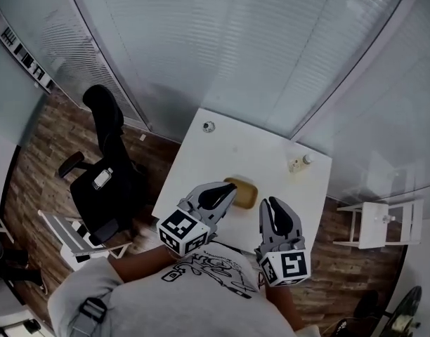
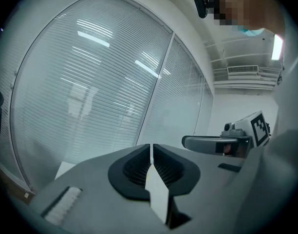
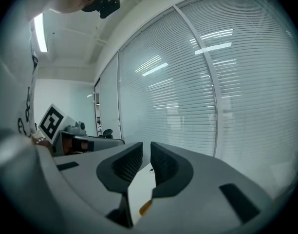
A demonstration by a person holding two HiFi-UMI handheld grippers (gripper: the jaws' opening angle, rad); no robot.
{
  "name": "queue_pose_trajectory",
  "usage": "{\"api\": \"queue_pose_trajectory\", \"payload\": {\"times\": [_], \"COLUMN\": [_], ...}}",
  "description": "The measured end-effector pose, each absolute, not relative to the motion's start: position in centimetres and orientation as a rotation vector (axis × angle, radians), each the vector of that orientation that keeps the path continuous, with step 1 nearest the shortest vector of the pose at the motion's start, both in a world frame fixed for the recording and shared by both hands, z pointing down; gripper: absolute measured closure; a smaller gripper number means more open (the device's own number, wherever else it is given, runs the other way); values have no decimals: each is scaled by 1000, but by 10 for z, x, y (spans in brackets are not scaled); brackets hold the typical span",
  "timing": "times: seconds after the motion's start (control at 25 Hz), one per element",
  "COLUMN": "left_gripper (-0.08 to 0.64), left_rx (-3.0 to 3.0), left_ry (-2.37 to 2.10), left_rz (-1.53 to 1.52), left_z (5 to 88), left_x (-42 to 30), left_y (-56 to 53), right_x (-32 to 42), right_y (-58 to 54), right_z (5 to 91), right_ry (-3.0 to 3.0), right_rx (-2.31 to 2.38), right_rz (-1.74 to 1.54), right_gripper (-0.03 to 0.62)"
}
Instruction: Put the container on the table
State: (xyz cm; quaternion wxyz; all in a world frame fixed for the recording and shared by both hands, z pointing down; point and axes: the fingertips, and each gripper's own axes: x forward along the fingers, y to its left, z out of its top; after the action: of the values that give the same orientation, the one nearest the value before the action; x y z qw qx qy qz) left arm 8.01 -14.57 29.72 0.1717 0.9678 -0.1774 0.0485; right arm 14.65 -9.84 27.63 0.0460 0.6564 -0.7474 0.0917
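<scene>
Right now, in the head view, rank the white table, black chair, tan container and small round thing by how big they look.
1. white table
2. black chair
3. tan container
4. small round thing

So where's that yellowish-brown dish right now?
In the head view, the shallow yellow-brown container sits on the white table near its close edge, showing between the tips of the left claw and the right claw.
</scene>
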Motion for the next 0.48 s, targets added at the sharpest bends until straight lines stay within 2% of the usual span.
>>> {"api": "queue_pose_trajectory", "payload": {"times": [0.48], "left_gripper": [540], "left_rx": [2748], "left_ry": [-481], "left_rz": [129], "left_z": [287], "left_x": [96], "left_y": [-149], "right_x": [158], "right_y": [-100], "right_z": [262], "right_ry": [-2288], "right_rx": [2016], "right_rz": [249], "right_gripper": [546]}}
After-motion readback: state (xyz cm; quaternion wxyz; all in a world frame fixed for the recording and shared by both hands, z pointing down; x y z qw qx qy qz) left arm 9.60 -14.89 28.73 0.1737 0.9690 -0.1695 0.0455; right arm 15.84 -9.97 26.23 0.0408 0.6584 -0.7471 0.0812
